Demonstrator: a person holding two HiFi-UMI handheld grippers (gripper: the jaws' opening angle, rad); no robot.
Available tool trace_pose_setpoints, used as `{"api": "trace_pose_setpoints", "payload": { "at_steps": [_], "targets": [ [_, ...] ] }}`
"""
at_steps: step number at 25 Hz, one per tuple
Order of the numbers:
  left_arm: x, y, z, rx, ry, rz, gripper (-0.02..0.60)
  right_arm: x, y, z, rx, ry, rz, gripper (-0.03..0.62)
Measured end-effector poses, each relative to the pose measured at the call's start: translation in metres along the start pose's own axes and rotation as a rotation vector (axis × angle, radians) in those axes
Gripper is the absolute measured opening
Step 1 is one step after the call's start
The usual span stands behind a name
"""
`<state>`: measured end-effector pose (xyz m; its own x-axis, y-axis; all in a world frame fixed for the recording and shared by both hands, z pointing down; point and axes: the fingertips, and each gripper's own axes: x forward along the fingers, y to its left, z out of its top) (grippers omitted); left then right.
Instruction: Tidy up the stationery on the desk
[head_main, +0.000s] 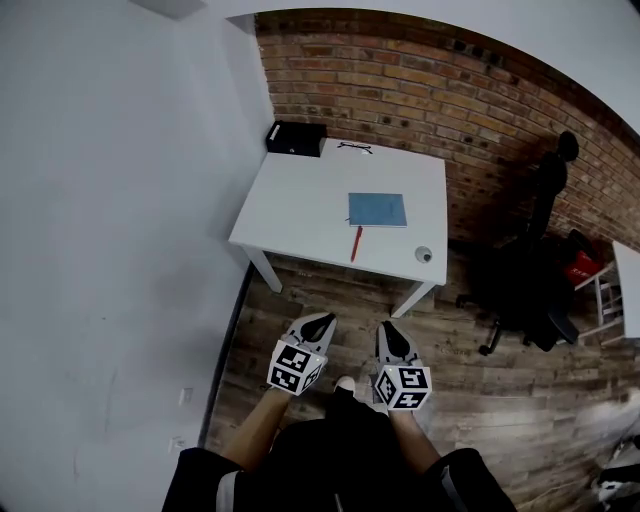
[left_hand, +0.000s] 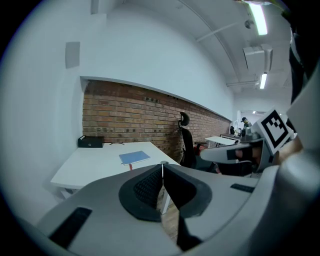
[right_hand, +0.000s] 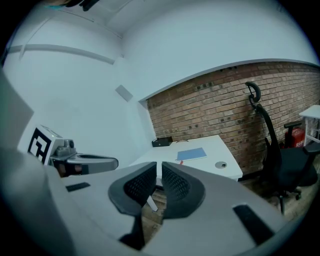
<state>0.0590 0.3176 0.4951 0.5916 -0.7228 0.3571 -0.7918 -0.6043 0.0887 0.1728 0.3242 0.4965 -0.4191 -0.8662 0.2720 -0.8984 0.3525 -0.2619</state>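
A white desk (head_main: 290, 215) stands in the corner against the brick wall. On it lie a blue notebook (head_main: 377, 209), a red pen (head_main: 356, 243) just in front of the notebook, a black box (head_main: 295, 138) at the far left corner and a pair of glasses (head_main: 354, 148) by the wall. My left gripper (head_main: 325, 319) and right gripper (head_main: 389, 328) hover over the wooden floor, short of the desk's front edge. Both are shut with nothing between the jaws. The notebook (left_hand: 135, 157) (right_hand: 192, 154) shows in both gripper views.
A round cable hole (head_main: 424, 254) sits near the desk's front right corner. A black office chair (head_main: 535, 270) stands to the right of the desk, with a red object (head_main: 583, 268) and another white table (head_main: 628, 290) beyond it. A white wall (head_main: 110, 230) runs along the left.
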Motion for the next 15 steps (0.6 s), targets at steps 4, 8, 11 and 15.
{"api": "trace_pose_setpoints", "payload": {
  "at_steps": [4, 8, 11, 15],
  "targets": [
    [0.023, 0.022, 0.01, 0.005, 0.011, 0.008, 0.017, 0.032, -0.011, 0.011, -0.001, 0.014, 0.019, 0.026],
    [0.041, 0.045, 0.021, -0.002, 0.012, 0.021, 0.018, 0.061, -0.019, 0.022, -0.005, 0.024, 0.037, 0.026],
    [0.052, 0.054, 0.024, -0.004, 0.022, 0.024, 0.018, 0.076, -0.024, 0.027, 0.006, 0.031, 0.042, 0.034],
    [0.067, 0.062, 0.029, -0.005, 0.031, 0.01, 0.018, 0.093, -0.032, 0.027, 0.026, 0.053, 0.044, 0.046]
  ]
}}
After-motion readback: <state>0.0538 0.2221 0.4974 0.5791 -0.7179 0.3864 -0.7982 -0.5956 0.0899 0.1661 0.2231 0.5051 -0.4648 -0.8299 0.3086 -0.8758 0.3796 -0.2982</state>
